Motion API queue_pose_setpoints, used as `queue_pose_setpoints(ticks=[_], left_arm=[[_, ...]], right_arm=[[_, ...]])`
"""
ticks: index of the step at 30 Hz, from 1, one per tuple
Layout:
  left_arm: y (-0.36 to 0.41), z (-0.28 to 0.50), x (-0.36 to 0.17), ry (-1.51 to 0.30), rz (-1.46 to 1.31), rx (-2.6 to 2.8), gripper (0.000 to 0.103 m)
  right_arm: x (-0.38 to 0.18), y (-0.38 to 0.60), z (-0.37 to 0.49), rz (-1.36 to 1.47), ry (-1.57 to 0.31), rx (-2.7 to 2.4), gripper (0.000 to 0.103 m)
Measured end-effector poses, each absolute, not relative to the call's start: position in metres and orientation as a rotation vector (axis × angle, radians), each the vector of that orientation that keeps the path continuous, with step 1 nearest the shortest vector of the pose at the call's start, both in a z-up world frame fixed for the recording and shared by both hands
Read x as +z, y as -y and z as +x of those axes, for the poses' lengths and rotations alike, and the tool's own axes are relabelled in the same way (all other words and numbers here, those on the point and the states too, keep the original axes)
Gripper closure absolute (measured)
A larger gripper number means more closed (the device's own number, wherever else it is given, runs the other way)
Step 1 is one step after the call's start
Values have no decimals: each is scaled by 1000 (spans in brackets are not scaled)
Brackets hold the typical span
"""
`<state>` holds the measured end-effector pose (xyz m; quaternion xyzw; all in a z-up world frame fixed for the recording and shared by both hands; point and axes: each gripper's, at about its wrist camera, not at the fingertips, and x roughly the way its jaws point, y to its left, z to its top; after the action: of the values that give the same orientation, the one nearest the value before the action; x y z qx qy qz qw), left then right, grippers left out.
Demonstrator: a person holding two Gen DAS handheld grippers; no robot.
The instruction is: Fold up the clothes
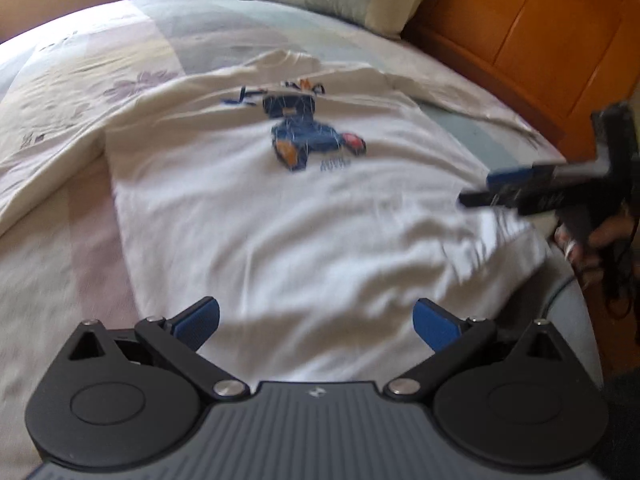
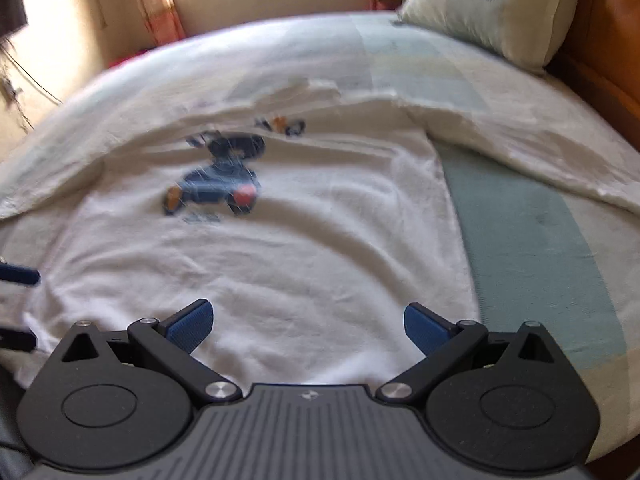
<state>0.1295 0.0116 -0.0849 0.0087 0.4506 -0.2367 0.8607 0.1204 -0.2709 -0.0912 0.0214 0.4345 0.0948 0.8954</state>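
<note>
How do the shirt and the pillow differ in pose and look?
The shirt lies flat and wrinkled across the middle of the bed; the pillow stands plump, propped against the wooden headboard at the far end. The shirt carries a blue, orange and red print on its chest; the pillow shows only small, faint lettering. The shirt is white; the pillow is pale cream-green. Both rest on the bedspread.

Bed (image 2: 520, 220): middle covered by a flat white shirt (image 2: 280, 260); open sheet along both side edges. Head end: pillow (image 2: 500, 12) at the corner, wooden headboard (image 1: 540, 40) closing off that edge. Right claw (image 1: 504, 190) hangs over the shirt's near corner.
</note>
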Motion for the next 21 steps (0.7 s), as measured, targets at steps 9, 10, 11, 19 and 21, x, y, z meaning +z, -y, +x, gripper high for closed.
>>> queue_pose_setpoints(ticks=[9, 10, 11, 19, 21], left_arm=[[-17, 154, -95, -975, -87, -460, 1], [-19, 159, -91, -962, -94, -447, 1], [-20, 164, -86, -951, -99, -436, 1], [3, 220, -80, -910, 12, -343, 1], [12, 235, -86, -902, 80, -298, 1]], right_arm=[[-95, 277, 122, 28, -945, 183, 0], [-91, 277, 127, 35, -935, 177, 0], [-87, 277, 133, 33, -923, 172, 0], [-83, 248, 203, -50, -897, 163, 0], [-90, 239, 220, -88, -901, 138, 0]])
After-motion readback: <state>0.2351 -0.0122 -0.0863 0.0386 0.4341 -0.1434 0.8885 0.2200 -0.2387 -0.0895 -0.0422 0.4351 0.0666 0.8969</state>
